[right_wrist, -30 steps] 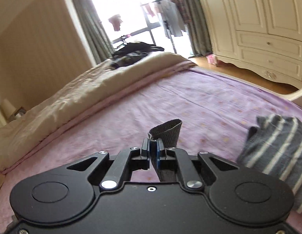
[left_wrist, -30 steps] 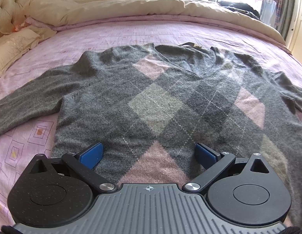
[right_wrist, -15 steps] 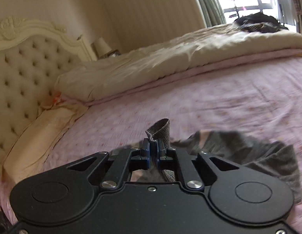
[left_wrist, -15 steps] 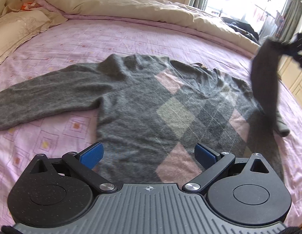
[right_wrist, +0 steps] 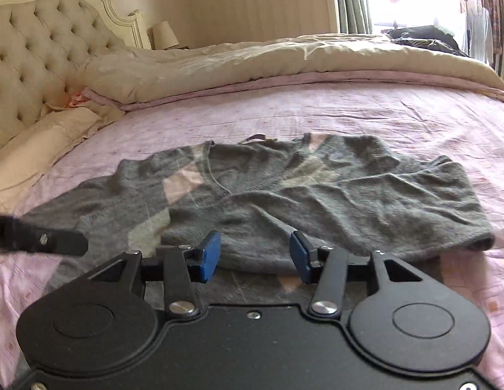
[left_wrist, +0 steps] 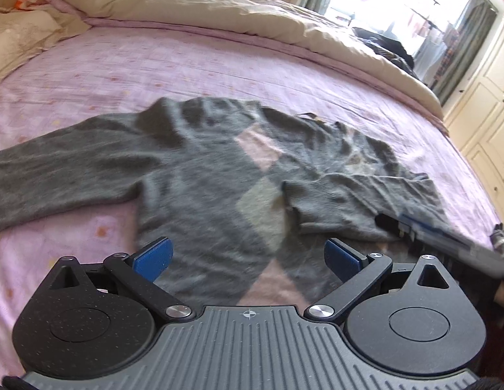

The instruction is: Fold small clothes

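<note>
Grey sweater flat on pink bedsheet, rt sleeve folded over; both claws wide, empty.

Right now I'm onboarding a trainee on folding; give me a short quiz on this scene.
1. True or false: the right tool is shut on the sweater.
2. Which sleeve is folded across the sweater's body: A) the right sleeve, B) the left sleeve?
3. Fill in: the sweater lies on a ____ bedsheet.

Key: 1 false, both it and the left tool are open; 2 A; 3 pink.
</note>
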Action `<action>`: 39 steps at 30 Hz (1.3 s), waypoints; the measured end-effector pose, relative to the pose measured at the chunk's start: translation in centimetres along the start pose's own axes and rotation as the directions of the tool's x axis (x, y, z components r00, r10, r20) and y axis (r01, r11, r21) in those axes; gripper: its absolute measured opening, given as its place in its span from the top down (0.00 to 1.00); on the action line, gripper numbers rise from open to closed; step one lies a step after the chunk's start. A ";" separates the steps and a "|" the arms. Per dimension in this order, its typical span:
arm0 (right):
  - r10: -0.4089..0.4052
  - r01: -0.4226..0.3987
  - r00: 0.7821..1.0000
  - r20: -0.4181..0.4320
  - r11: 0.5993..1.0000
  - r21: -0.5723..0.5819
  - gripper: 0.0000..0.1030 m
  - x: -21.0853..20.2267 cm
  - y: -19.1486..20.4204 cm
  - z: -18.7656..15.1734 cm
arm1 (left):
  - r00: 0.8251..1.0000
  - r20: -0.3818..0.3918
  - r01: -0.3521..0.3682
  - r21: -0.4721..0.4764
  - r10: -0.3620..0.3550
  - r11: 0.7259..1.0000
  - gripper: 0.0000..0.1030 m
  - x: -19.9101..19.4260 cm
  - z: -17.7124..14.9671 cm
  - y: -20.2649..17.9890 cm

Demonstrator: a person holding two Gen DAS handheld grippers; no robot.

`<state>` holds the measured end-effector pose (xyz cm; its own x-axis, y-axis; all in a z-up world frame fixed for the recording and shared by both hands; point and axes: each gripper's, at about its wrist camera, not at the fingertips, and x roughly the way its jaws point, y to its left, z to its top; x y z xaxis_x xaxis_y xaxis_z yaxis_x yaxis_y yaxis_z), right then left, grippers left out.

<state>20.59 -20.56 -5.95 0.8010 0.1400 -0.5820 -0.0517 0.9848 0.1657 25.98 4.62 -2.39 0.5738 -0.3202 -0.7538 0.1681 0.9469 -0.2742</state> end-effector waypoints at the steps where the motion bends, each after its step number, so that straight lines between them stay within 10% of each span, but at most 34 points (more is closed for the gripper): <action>1: -0.020 0.020 1.000 0.011 1.000 -0.011 0.44 -0.2 -0.3 -0.6 | 1.000 -0.008 0.008 0.009 -0.008 1.000 0.02 0.7 0.3 -0.6; 5: -0.109 0.112 0.993 0.046 0.991 -0.076 0.43 -0.5 -0.5 -2.7 | 0.998 -0.044 0.045 0.040 -0.043 0.998 0.24 3.7 1.0 -2.8; 16: -0.109 0.113 0.993 0.051 0.991 -0.067 0.30 0.1 -1.3 -5.4 | 0.992 -0.088 0.087 -0.060 -0.092 0.994 0.35 9.2 2.9 -4.1; 19: -0.105 0.108 0.993 0.053 0.992 -0.060 0.30 0.1 -1.4 -5.5 | 0.991 -0.092 0.089 -0.090 -0.097 0.992 0.95 9.7 3.5 -4.1; 31: -0.101 0.103 0.994 0.041 0.993 -0.059 0.26 0.3 -1.4 -5.4 | 0.985 0.164 0.044 0.025 -0.047 0.999 0.95 0.6 10.3 -3.7; 39: -0.102 0.104 0.994 0.040 0.993 -0.054 0.26 0.3 -1.3 -5.4 | 0.993 0.097 -0.056 -0.055 0.061 0.997 0.95 2.2 10.1 1.6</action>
<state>17.73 -21.30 -10.63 0.8252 0.0347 -0.5637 -0.0005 0.9982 0.0608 35.64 5.72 1.55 0.6584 -0.2570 -0.7074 0.0912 0.9602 -0.2640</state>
